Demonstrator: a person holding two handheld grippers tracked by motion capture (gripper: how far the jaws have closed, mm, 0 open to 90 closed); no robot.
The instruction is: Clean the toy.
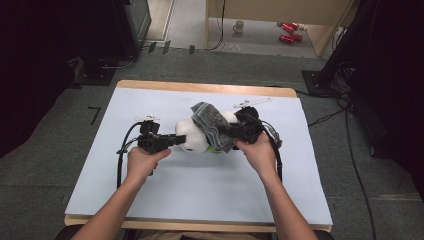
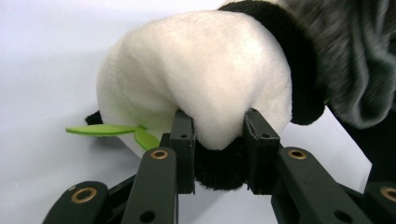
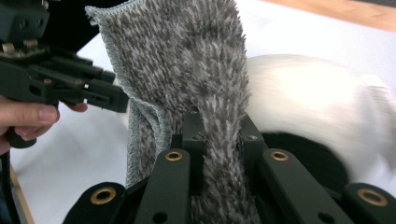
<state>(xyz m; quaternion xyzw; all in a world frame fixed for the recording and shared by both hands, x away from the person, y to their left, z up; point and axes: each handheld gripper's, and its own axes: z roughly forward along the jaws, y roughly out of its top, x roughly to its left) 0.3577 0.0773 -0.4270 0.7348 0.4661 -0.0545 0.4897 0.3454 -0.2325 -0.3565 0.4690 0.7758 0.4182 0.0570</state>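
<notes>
A black and white plush panda (image 1: 194, 136) with a green felt leaf (image 2: 103, 130) lies on the white table sheet (image 1: 200, 185). My left gripper (image 1: 175, 140) is shut on the panda (image 2: 201, 79), its pads pinching a fold of white and black plush (image 2: 219, 140). A fuzzy grey cloth (image 1: 212, 122) is draped over the panda's right side. My right gripper (image 1: 231, 131) is shut on that grey cloth (image 3: 205, 70), a strip of it squeezed between the jaws. Behind the cloth, the right gripper view shows the white panda body (image 3: 308, 102).
The sheet covers a wooden table (image 1: 200, 88) that stands on grey carpet. Beyond the table, on the floor, are a mug (image 1: 239, 26) and red cans (image 1: 289, 31). Black stands and cables flank both sides.
</notes>
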